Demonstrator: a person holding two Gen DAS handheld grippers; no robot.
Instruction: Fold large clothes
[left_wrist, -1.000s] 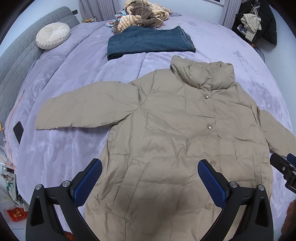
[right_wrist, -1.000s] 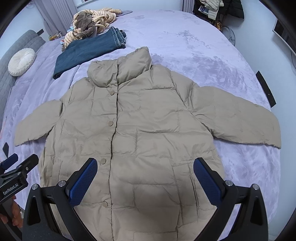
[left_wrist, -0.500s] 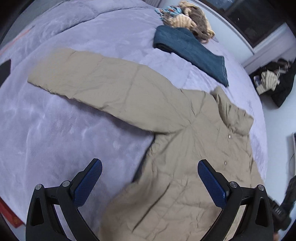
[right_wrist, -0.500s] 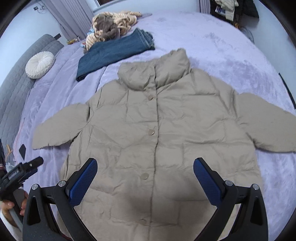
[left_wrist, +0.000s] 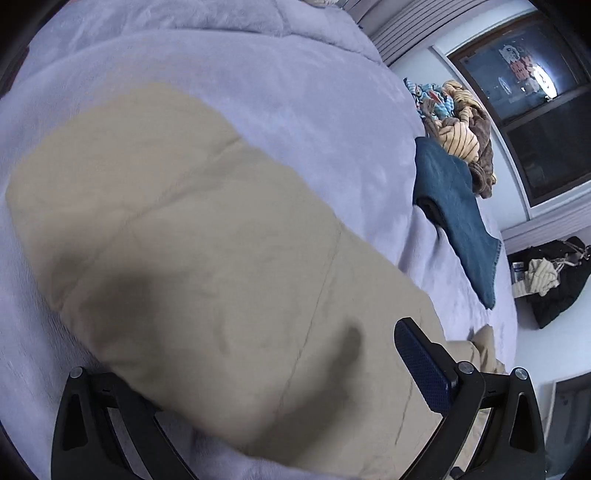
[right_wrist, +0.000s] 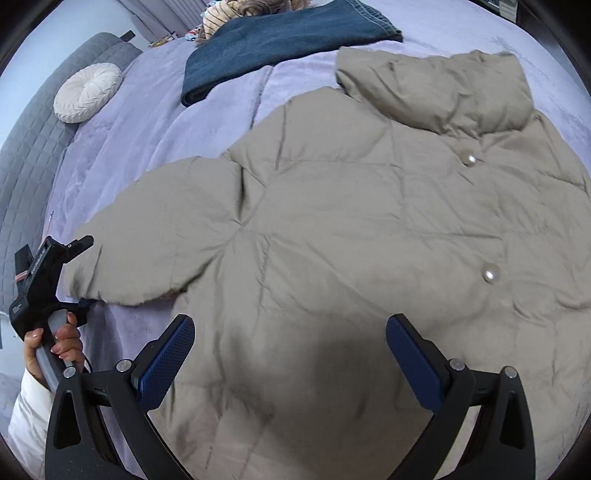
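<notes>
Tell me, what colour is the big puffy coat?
Beige, or tan. The coat shows best in the right wrist view.

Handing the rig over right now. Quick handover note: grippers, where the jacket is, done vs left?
Left gripper: jaws closing around the end of the jacket's sleeve, which lies between them; no grip visible yet.
Right gripper: jaws open, nothing held, above the jacket's front.
Beige puffer jacket: flat on the purple blanket, front up, snaps done up, collar towards the folded jeans.
Done: jacket laid out; no fold made.
Left: probably fold this sleeve across the front, then the other sleeve and the body.
</notes>
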